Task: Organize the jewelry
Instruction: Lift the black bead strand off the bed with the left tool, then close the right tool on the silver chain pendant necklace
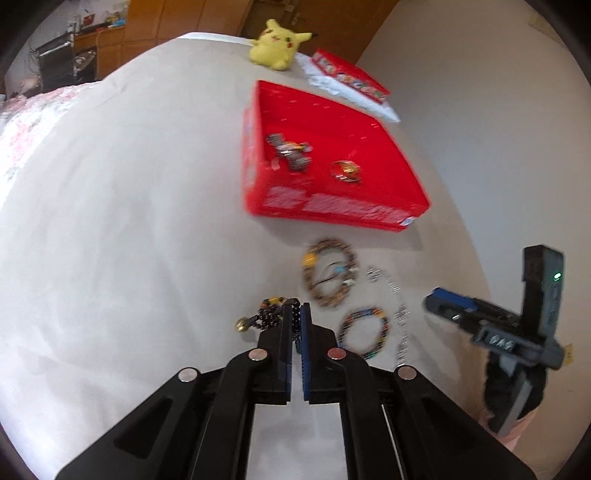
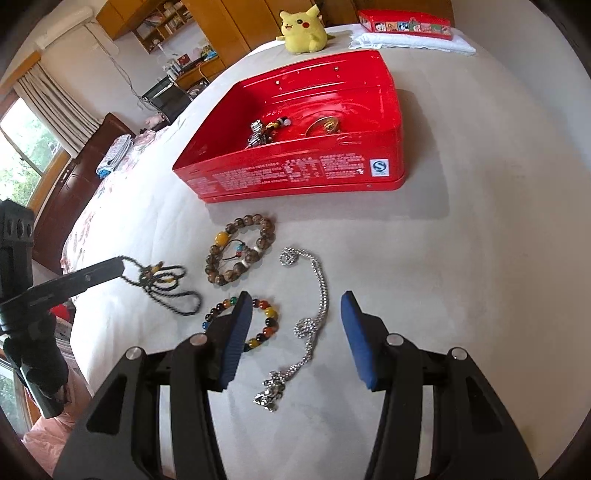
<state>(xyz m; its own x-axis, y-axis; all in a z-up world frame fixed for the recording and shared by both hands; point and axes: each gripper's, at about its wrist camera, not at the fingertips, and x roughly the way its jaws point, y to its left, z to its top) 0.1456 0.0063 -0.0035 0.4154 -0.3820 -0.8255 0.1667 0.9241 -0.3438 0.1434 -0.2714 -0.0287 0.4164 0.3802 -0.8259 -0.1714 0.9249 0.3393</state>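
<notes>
My left tool [image 1: 295, 314] was clamped on the black bead string [image 2: 166, 284]. The red tin [image 1: 332, 206] lay ahead, slightly right. My right tool [image 2: 295, 317] stood apart above the silver chain [image 2: 314, 314].

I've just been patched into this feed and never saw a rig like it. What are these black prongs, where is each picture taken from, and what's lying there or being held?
No robot here: a person holds a two-finger gripper in each hand, each with a wide-angle camera looking along its fingers. One picture comes from the left gripper, the other from the right gripper.

The left one is shut on a black bead necklace, which dangles from it in the right view. The right one is open, holding nothing, above a silver chain and a colourful bead bracelet.

On the white bed cover also lie a brown bead bracelet and an open red box already holding a few pieces. Behind it sit a yellow plush toy and a red lid resting on a folded white cloth.
</notes>
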